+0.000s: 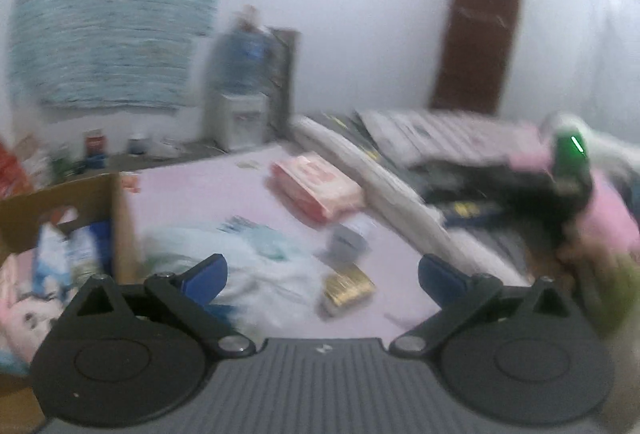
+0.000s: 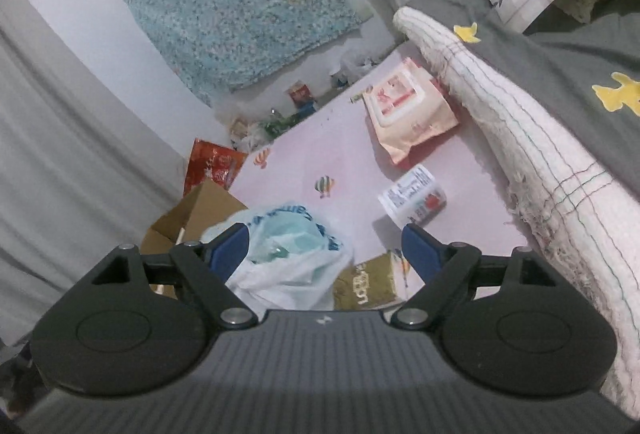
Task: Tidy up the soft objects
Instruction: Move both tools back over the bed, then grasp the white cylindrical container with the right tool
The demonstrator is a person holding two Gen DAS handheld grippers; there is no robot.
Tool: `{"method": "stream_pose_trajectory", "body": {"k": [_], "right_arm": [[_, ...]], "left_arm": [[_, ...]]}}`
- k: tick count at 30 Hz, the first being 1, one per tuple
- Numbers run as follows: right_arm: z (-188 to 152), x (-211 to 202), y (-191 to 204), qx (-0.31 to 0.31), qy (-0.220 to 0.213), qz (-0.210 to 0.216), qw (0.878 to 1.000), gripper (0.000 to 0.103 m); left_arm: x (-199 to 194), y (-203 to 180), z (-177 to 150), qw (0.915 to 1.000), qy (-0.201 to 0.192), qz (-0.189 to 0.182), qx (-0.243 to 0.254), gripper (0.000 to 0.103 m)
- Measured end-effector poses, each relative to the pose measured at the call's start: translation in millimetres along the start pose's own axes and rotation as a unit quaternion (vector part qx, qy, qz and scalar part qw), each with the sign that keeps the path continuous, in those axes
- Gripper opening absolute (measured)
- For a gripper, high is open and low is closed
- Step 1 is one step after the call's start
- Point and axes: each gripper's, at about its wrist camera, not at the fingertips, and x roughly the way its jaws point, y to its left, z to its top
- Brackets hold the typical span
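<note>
L gripper (image 1: 322, 276) and R gripper (image 2: 326, 248): both released, jaws wide, nothing grasped. White plastic bag (image 2: 288, 254) w/ teal contents lies on pink bed sheet (image 2: 344, 162), just beside cardboard box (image 2: 192, 214). Gold pack (image 2: 366, 282) next to bag; wipes pack (image 2: 408, 106) and small roll (image 2: 414, 198) farther off.

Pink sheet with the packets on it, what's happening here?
A person holds two grippers above a pink sheet. Both the left gripper and the right gripper are open and empty. A white plastic bag, a gold packet, a small roll pack and a pink wipes pack lie loose beside a cardboard box.
</note>
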Motion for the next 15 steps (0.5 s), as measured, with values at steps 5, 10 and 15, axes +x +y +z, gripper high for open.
{"method": "stream_pose_trajectory", "body": {"k": [5,10,15], "right_arm": [[15,51,3,-0.084,0.041,-0.039,0.995,0.089],[34,107,-8,-0.161,0.071,-0.089,0.980,0.089],[40,153,-16,-0.214,0.107,-0.110,0.965,0.089]], "left_arm": [[46,-43,-6,0.9974,0.050,-0.014,0.051,0.102],[86,-62,-25,0.9951,0.083,-0.020,0.049,0.100],[119,-61,-39,0.9928,0.111,-0.007,0.045,0.096]]}}
